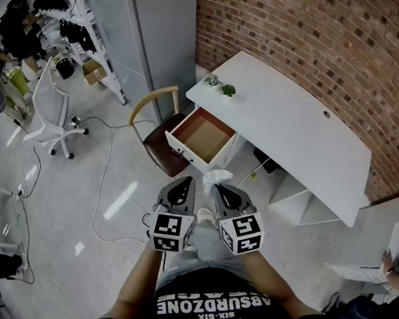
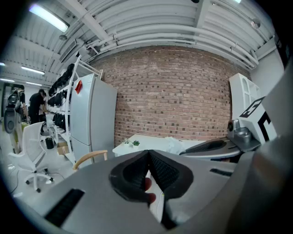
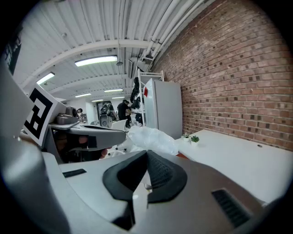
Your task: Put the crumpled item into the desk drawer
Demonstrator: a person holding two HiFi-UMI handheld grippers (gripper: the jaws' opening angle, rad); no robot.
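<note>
The crumpled item (image 1: 216,178) is a white, thin, bag-like wad. It sticks out of the tip of my right gripper (image 1: 219,186), whose jaws are shut on it. In the right gripper view the wad (image 3: 151,139) bulges just past the closed pads (image 3: 158,173). My left gripper (image 1: 184,181) hangs close beside the right one, shut with nothing in it. Both are held over the floor, a short way in front of the desk drawer (image 1: 200,136), which stands pulled open with a bare brown bottom. The white desk (image 1: 304,128) runs along the brick wall.
A wooden chair (image 1: 157,128) stands just left of the open drawer. Two small potted plants (image 1: 220,86) sit on the desk's left corner. A grey cabinet (image 1: 154,29), a white office chair (image 1: 49,114) and floor cables (image 1: 102,183) lie to the left.
</note>
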